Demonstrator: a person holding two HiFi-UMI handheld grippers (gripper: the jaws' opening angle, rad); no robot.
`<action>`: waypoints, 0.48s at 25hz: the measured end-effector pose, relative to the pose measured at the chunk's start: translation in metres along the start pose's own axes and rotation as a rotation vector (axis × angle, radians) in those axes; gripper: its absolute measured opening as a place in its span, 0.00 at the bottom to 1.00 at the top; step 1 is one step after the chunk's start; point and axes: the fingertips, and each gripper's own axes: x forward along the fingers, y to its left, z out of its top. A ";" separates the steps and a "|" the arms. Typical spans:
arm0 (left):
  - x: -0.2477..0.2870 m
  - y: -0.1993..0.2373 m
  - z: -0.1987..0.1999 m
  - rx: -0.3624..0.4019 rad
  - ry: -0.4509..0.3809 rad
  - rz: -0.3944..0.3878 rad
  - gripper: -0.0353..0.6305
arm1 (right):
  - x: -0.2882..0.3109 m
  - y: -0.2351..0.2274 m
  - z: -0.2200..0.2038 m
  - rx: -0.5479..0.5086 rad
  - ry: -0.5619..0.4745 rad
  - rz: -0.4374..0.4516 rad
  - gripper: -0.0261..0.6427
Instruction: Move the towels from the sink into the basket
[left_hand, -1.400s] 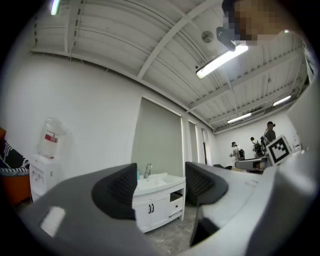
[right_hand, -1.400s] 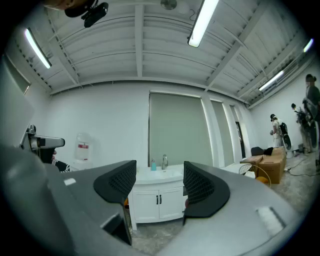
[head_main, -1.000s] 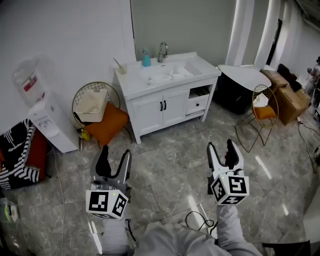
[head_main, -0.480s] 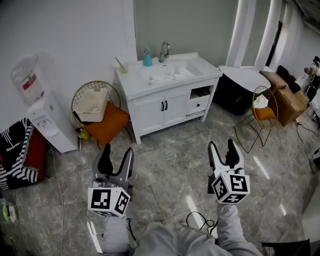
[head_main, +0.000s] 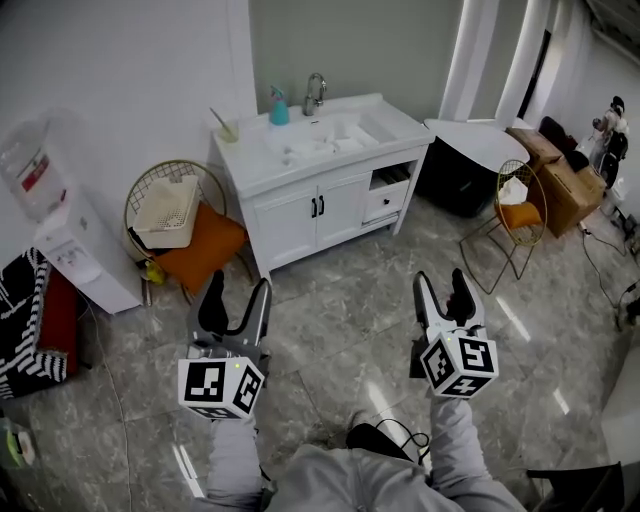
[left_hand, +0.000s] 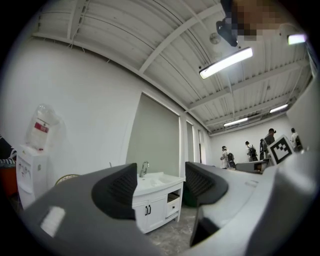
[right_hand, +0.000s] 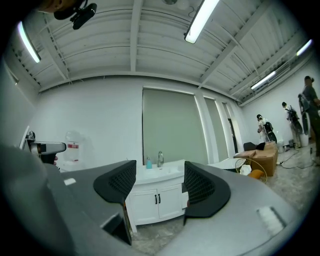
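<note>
A white vanity with a sink (head_main: 318, 140) stands against the far wall, and pale towels (head_main: 312, 146) lie bunched in its basin. A cream basket (head_main: 166, 210) rests on a round wire chair to the left of the vanity. My left gripper (head_main: 234, 304) is held over the floor well short of the vanity, open and empty. My right gripper (head_main: 441, 296) is level with it on the right, also open and empty. The vanity (left_hand: 155, 196) shows far off between the left jaws, and the same vanity (right_hand: 156, 192) shows between the right jaws.
A water dispenser (head_main: 70, 240) stands at the left wall. An orange cushion (head_main: 200, 248) lies under the basket. A second wire chair (head_main: 522, 215), a white round table (head_main: 478, 142) and cardboard boxes (head_main: 565, 180) are at the right. Cables (head_main: 395, 435) lie by my feet. People (left_hand: 250, 150) stand far off.
Both grippers have moved forward toward the vanity, jaws unchanged. The view has shifted, so the vanity and the basket chair sit a little further left and higher.
</note>
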 end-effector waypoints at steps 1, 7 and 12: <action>0.008 0.001 -0.004 -0.001 0.003 -0.002 0.55 | 0.006 -0.003 -0.003 0.001 0.004 -0.002 0.49; 0.072 0.003 -0.027 0.002 0.021 -0.003 0.55 | 0.064 -0.032 -0.016 0.017 0.005 0.003 0.49; 0.152 -0.004 -0.036 0.022 0.025 0.003 0.55 | 0.135 -0.068 -0.016 0.031 0.008 0.026 0.49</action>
